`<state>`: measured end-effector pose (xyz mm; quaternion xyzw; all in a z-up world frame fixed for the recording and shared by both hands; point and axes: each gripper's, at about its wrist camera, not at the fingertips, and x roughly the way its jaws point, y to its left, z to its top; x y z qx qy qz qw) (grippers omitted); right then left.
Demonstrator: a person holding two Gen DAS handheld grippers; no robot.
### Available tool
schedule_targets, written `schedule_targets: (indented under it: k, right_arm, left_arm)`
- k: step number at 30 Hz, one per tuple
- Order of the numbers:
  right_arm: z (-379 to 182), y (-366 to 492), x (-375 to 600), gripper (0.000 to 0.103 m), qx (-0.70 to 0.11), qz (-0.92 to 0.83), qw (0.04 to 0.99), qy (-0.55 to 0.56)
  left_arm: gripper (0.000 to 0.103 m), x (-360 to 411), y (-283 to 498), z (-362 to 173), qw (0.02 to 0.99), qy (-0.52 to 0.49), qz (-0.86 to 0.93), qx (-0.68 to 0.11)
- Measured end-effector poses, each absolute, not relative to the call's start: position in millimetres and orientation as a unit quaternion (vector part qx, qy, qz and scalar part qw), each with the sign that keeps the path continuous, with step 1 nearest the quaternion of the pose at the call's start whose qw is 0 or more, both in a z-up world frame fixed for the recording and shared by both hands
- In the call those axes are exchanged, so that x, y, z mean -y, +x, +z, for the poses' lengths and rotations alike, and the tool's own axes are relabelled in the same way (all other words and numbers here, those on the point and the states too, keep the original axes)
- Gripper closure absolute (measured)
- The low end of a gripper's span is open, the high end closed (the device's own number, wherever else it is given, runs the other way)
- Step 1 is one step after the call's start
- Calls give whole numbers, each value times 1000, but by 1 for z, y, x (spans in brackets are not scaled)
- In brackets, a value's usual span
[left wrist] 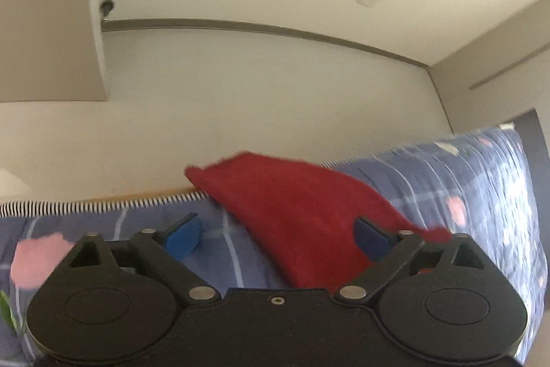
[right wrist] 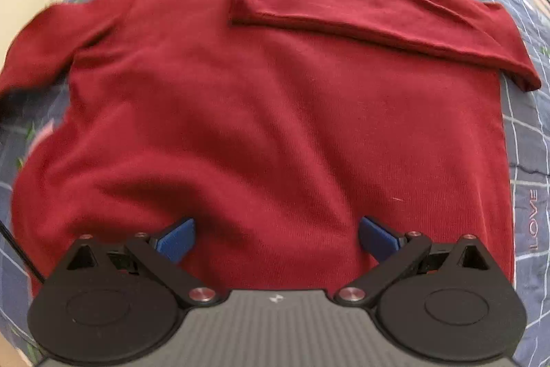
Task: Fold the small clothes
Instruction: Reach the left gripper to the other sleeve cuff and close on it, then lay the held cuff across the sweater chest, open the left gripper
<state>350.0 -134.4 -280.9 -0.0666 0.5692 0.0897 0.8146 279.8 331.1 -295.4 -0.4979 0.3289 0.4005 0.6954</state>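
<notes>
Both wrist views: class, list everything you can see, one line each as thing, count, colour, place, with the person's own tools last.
Sweater: one, dark red, spread flat on the bed; one sleeve folded across the chest, the other lying out to the side.
Bedspread: one, blue-grey with white grid lines and pink flowers, under the sweater.
Wall: cream, behind the bed, with a grey rail.
Left gripper: one, black with blue pads, open, over the outstretched sleeve.
Right gripper: one, black with blue pads, open, above the sweater's hem.
</notes>
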Motion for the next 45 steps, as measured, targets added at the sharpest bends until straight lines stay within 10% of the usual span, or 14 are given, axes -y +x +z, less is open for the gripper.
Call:
schedule_targets:
  k: [8, 13, 34, 45]
  right_arm:
    - [-284, 334, 131, 0, -548, 85, 828, -86]
    - [-284, 336, 131, 0, -544, 88, 830, -84]
    - [-231, 348, 210, 0, -458, 82, 883, 59]
    - [-224, 372, 308, 0, -431, 13, 898, 85]
  left_arm:
    - [45, -348, 289, -313, 684, -497, 407, -344]
    - [95, -342, 288, -304, 709, -469, 419, -319]
    - [97, -237, 336, -106, 930, -277, 225, -91]
    - [98, -58, 428, -80, 975, -194, 0, -107]
